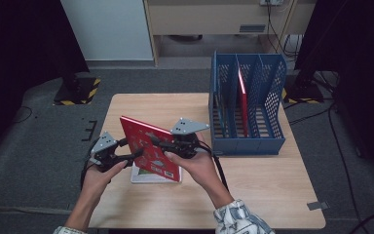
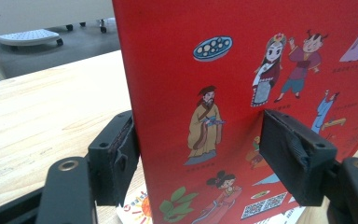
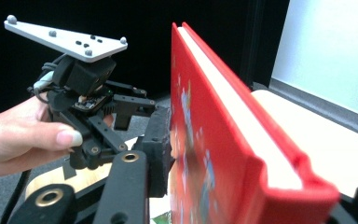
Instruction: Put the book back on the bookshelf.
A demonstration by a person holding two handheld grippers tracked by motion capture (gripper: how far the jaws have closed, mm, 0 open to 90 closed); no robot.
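Step in hand: red picture book [image 1: 150, 154] raised off the desk [image 1: 253, 190], tilted on edge, held between both tools. Below it a second, pale book [image 1: 143, 175] lies flat on the desk.

Left hand-held gripper [image 1: 135, 155]: jaws either side of the book's lower left edge. In the left gripper view the left pad touches the cover edge; the right pad [image 2: 292, 156] stands in front of the cover, contact unclear. Cannot tell whether it grips.

Right hand-held gripper [image 1: 157, 141]: clamped across the book's thickness near the upper right; right gripper view shows its pad [image 3: 161, 149] pressed on the illustrated cover and the book [image 3: 233, 154] running between the jaws.

Likely aim: file the book in the blue slotted rack [image 1: 247, 105], where another red book [image 1: 243, 100] already stands upright. Next move calls for one gripper holding firmly, turning the book upright, carrying it right to a free slot.

View differences: high view gives the rack, the slots and both hands. Left gripper view gives the cover's cartoon figures and QR code. Right gripper view gives the white page block, the spine thickness, and the left hand-held gripper with its grey plate [image 3: 67, 39].
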